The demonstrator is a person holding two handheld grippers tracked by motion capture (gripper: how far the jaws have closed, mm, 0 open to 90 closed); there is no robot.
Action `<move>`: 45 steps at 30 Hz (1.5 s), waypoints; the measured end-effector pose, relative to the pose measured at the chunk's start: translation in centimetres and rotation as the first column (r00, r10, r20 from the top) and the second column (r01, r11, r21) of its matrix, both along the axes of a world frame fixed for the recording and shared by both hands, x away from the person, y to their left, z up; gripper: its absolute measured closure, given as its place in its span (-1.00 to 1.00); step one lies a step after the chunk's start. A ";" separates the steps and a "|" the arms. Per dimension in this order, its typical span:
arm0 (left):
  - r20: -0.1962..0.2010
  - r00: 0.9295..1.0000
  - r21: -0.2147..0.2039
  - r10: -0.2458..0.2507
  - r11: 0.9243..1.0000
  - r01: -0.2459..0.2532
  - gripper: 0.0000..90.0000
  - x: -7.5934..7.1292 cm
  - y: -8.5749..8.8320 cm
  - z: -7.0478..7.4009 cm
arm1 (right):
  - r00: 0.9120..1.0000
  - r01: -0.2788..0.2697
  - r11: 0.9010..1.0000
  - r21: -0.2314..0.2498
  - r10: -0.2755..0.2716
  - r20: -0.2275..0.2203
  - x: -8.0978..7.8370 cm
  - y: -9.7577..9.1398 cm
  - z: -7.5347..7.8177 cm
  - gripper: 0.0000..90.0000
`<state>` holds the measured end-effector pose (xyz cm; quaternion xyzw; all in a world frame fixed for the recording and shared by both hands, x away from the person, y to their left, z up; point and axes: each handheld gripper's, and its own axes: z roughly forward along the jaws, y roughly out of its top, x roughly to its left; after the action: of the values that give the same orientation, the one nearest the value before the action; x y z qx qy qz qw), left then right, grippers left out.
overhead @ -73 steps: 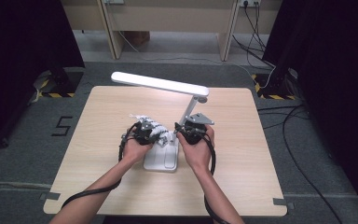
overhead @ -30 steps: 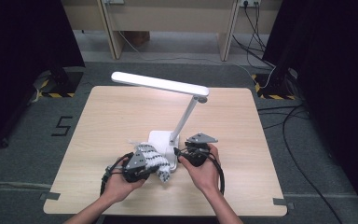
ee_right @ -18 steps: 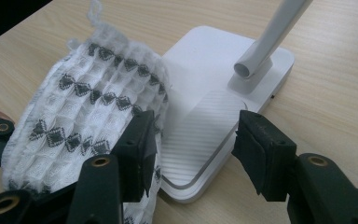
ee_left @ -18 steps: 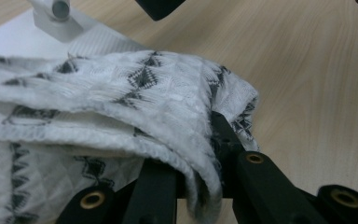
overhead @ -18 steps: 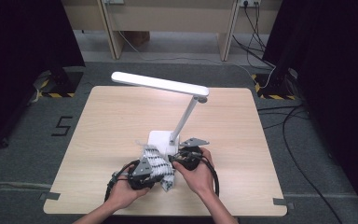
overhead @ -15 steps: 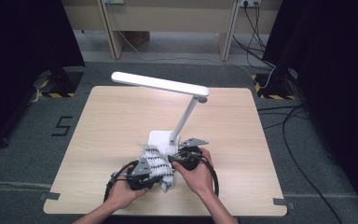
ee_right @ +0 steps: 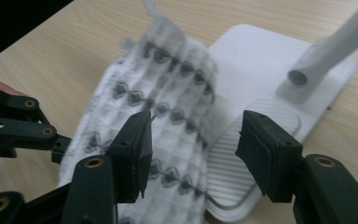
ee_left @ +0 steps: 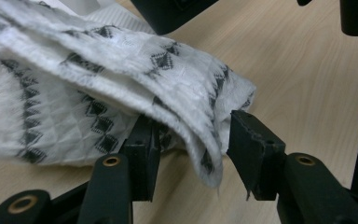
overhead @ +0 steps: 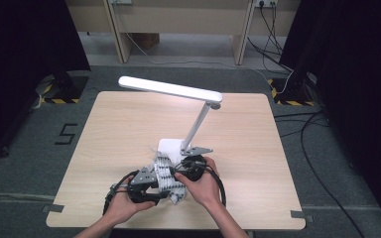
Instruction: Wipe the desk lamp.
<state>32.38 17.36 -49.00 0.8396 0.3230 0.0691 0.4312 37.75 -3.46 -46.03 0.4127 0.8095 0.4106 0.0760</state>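
A white cloth [overhead: 167, 174] with black diamond rows lies folded on the wooden table [overhead: 104, 129], one end over the lamp base [overhead: 170, 147]. My left gripper [overhead: 159, 191] is at its near left. In the left gripper view the left gripper [ee_left: 193, 135] stands open, its jaws having just been opening, and a folded edge of the cloth [ee_left: 121, 70] hangs loose between them. My right gripper [overhead: 176, 173] is at the cloth's right side. Seen in its own view, the right gripper [ee_right: 196, 130] is open and has just been opening wider above the cloth [ee_right: 168, 121], gripping nothing.
A white desk lamp [overhead: 198, 119] rises from its base [ee_right: 261, 70] just behind the cloth, its lit bar [overhead: 168, 90] reaching left over the table. The left gripper [ee_right: 14, 126] shows at the right gripper view's left edge. Cables trail on the floor [overhead: 317, 134] to the right.
Both hands have drawn the cloth from the lamp base toward the near edge of the table. Over the last half second they barely shift.
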 end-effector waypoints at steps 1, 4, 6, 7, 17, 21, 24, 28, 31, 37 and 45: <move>0.000 1.000 0.001 0.003 1.000 -0.003 0.19 -0.1 0.1 0.0 | 1.000 -0.012 1.000 0.004 0.012 0.003 0.0 0.3 0.0 -0.03; -0.006 1.000 0.011 0.006 1.000 -0.006 0.23 -0.1 0.4 -0.1 | 0.999 -0.029 1.000 -0.002 0.029 -0.018 0.0 1.3 -0.3 -0.06; -0.012 1.000 0.015 0.007 1.000 -0.007 0.24 -0.1 0.6 -0.3 | 0.999 -0.038 0.999 -0.016 0.037 -0.031 0.2 1.7 -0.7 -0.10; -0.013 1.000 0.015 0.009 1.000 -0.009 0.25 -0.1 0.6 -0.3 | 0.998 -0.040 0.999 -0.027 0.039 -0.045 0.3 1.9 -1.0 -0.11; -0.022 1.000 0.004 0.019 1.000 -0.019 0.25 -0.7 1.7 -0.3 | 0.996 -0.058 0.996 -0.069 0.053 -0.078 0.5 2.9 -2.3 -0.03; -0.015 0.999 -0.003 0.046 0.999 -0.046 0.25 -1.1 2.8 0.0 | 0.997 -0.072 0.990 -0.119 0.067 -0.045 0.3 3.2 -2.3 0.08; -0.012 0.998 -0.004 0.063 0.998 -0.063 0.25 -1.1 3.4 0.1 | 0.996 -0.081 0.987 -0.136 0.077 -0.035 0.2 3.4 -2.4 0.18; -0.010 0.997 -0.005 0.078 0.997 -0.078 0.25 -0.9 4.0 0.1 | 0.995 -0.098 0.983 -0.156 0.095 -0.031 0.2 3.6 -2.3 0.35; -0.008 0.996 -0.003 0.090 0.996 -0.090 0.26 -0.7 4.2 0.0 | 0.993 -0.120 0.977 -0.174 0.116 -0.033 0.2 3.6 -2.3 0.55; 0.005 0.992 -0.016 0.128 0.992 -0.128 0.27 0.1 4.7 0.3 | 0.991 -0.132 0.980 -0.151 0.124 -0.058 0.2 3.4 -2.2 0.79; 0.029 0.987 -0.031 0.160 0.987 -0.159 0.30 2.0 4.6 0.9 | 0.998 -0.069 0.989 -0.129 0.068 -0.010 0.0 1.1 -0.1 0.81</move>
<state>34.40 21.92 -48.09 0.8036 0.3835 0.1120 0.4412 37.77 -2.33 -46.17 0.3799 0.8483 0.3587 0.0861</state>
